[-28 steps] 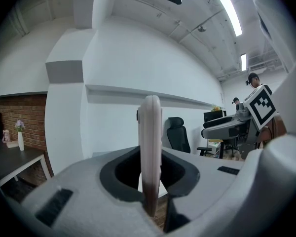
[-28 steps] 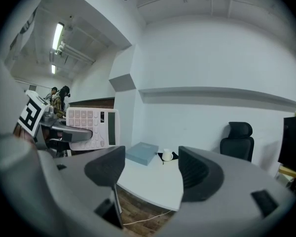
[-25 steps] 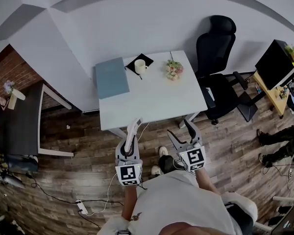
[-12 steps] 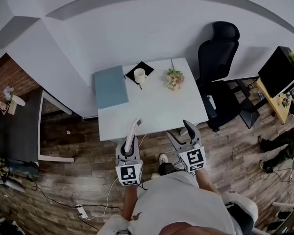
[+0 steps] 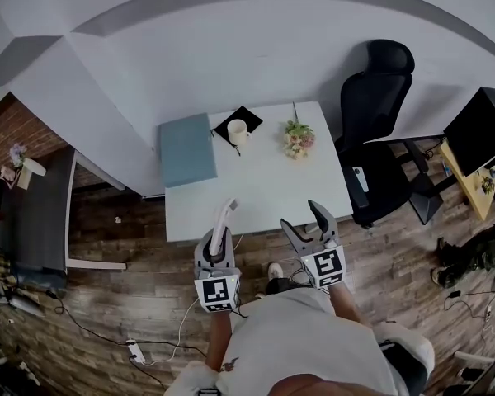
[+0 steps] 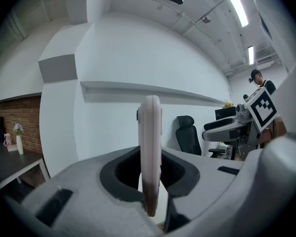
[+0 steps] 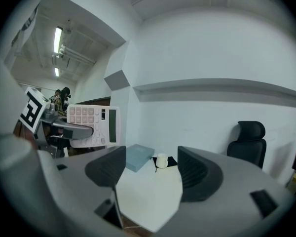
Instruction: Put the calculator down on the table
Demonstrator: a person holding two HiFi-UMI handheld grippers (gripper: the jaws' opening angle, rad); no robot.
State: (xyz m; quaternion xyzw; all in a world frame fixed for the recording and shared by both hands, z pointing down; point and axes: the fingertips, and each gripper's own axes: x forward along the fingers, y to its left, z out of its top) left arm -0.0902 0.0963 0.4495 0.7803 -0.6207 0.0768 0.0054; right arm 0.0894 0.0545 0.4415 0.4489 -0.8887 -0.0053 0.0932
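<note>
White table w/ blue book, mug, flowers, left claw clamping calculator, right claw wide, empty.

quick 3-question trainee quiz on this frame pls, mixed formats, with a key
1. True or false: the calculator already lies on the table.
2. Multiple choice: what is between the jaws of the right gripper? A) a mug B) nothing C) the calculator
3. Short answer: which item on the table stands nearest the black office chair?

Key
1. False. The left gripper is shut on it and holds it on edge in the air.
2. B. The jaws stand apart with only the tabletop visible beyond them.
3. The flowers.
</note>
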